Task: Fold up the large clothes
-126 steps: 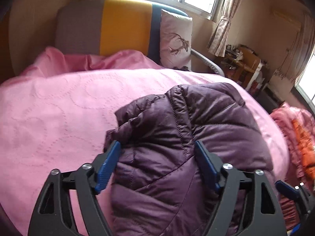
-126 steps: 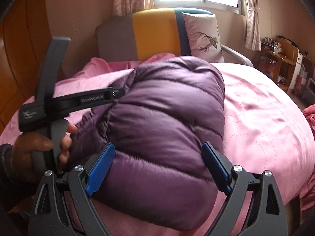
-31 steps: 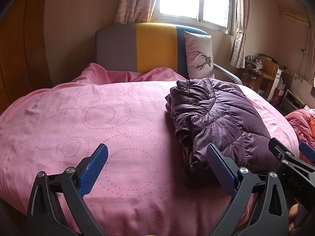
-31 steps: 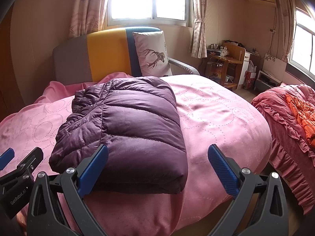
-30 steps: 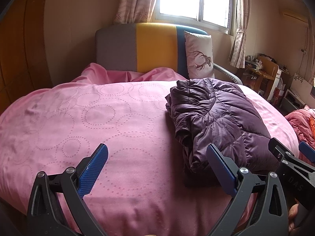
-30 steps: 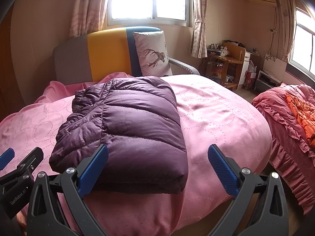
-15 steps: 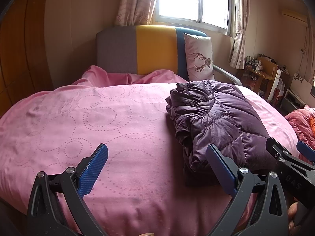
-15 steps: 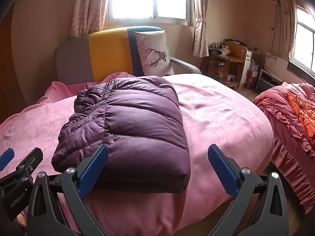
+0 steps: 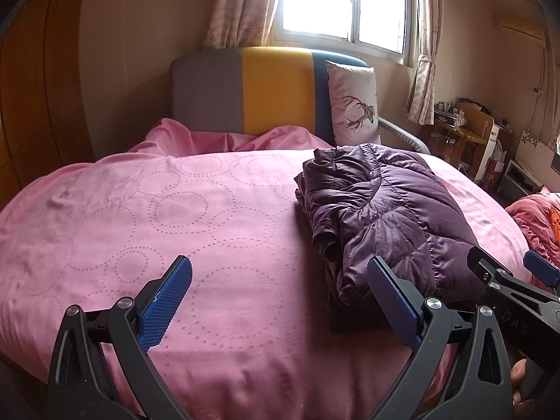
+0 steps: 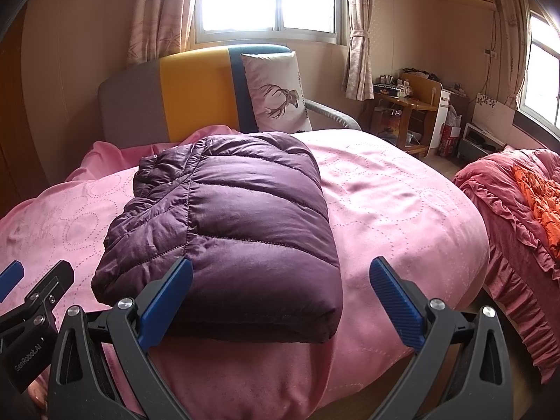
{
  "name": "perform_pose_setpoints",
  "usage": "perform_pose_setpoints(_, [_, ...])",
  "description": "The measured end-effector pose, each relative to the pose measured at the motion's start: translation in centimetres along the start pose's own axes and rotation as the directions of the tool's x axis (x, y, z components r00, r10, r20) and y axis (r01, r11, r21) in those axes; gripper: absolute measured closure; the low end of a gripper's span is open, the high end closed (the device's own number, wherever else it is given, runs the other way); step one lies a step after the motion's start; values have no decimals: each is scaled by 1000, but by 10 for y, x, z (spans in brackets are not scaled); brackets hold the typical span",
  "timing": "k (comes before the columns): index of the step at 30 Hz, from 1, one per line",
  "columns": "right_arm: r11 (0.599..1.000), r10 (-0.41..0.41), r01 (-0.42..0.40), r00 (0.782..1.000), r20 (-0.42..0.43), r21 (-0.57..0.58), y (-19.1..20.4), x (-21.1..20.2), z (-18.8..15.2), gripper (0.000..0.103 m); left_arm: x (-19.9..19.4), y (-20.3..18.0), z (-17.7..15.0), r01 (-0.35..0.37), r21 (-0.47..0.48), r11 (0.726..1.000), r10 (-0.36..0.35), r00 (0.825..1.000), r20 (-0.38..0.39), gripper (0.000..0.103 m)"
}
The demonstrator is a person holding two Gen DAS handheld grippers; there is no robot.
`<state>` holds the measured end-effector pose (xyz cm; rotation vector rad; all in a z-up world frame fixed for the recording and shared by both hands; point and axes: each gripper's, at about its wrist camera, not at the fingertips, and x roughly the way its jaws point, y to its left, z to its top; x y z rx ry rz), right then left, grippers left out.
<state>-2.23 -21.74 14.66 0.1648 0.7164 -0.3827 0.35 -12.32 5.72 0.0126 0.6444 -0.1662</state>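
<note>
my left gripper [image 9: 280,301] hangs with its jaws spread wide, gripping nothing, the blue pads [image 9: 168,299] held above the pink bedspread [image 9: 175,217]. my right gripper [image 10: 280,301] is likewise wide apart and empty; its left pad overlaps the near edge of the purple puffer jacket [image 10: 238,224] in the right wrist view, though i cannot tell whether it touches the fabric. the jacket lies folded into a thick rectangular bundle on the bedspread, toward the right side of the bed in the left wrist view [image 9: 381,217], its rumpled layered edge facing the open stretch of cover. in that view the jacket's near corner sits just behind my left gripper's right pad, and part of the right gripper's black frame [image 9: 518,301] juts in at the lower right. at the head of the bed stands a grey, yellow and blue headboard [image 10: 189,94], with a deer-print pillow [image 10: 280,94] leaning against it. a bright window [image 10: 266,0] with patterned curtains [image 10: 154,10] sits above. off to the right are a cluttered wooden desk [image 10: 409,105] and a red ruffled bedcover [image 10: 518,217] with an orange cloth [image 10: 539,192] lying on it.
</note>
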Motion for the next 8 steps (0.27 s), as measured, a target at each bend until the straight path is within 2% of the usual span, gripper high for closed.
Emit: perform_pose_setpoints(8, [1000, 10, -10, 1000, -3, 4, -1, 5, 0, 2, 7, 6, -3, -11, -32, 999, 10, 999, -33, 4])
